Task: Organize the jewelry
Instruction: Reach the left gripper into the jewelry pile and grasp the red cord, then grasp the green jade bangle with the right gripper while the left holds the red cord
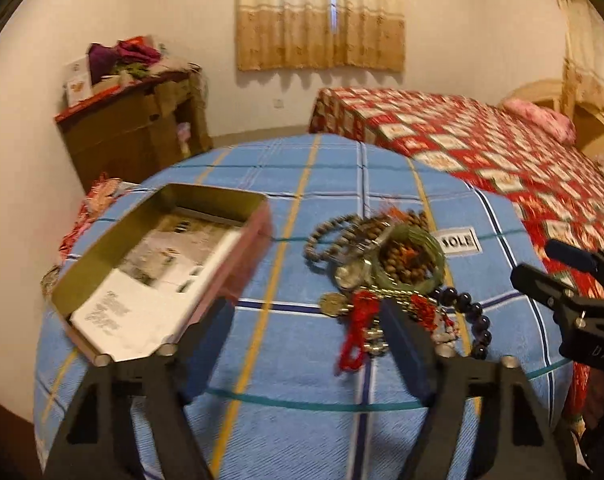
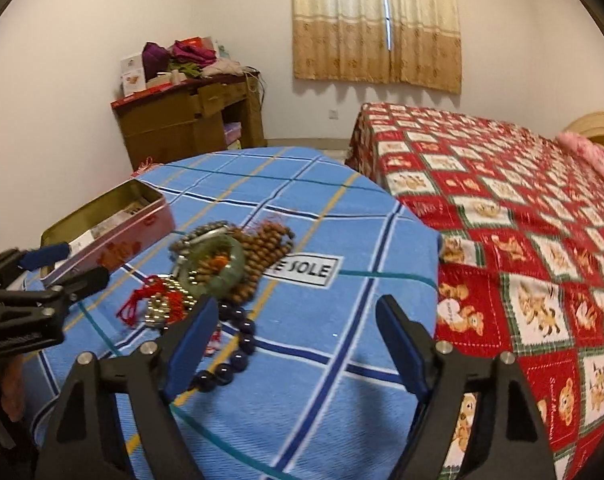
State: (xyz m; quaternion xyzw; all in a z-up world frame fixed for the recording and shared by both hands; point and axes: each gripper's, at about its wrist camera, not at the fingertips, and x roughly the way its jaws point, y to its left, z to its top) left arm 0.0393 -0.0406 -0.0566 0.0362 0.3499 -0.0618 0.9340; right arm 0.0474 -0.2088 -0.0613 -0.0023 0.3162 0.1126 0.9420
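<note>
A tangled pile of jewelry (image 1: 382,268) (image 2: 218,272) lies on the blue checked cloth (image 1: 322,420) of a round table. It holds brown bead strings, a green bangle (image 1: 416,258), a watch (image 1: 350,272), a red tassel (image 1: 358,332) and a dark bead bracelet (image 2: 238,344). To its left stands an open pink tin (image 1: 162,272) (image 2: 110,236) with printed paper inside. My left gripper (image 1: 306,344) hovers open just short of the pile, and its right finger covers the pile's near edge. My right gripper (image 2: 298,344) is open over bare cloth, to the right of the bracelet.
A bed with a red checked cover (image 1: 482,152) (image 2: 522,220) runs close along the table's right side. A wooden dresser (image 1: 142,136) (image 2: 182,124) piled with clothes and boxes stands against the far wall. Curtains hang behind.
</note>
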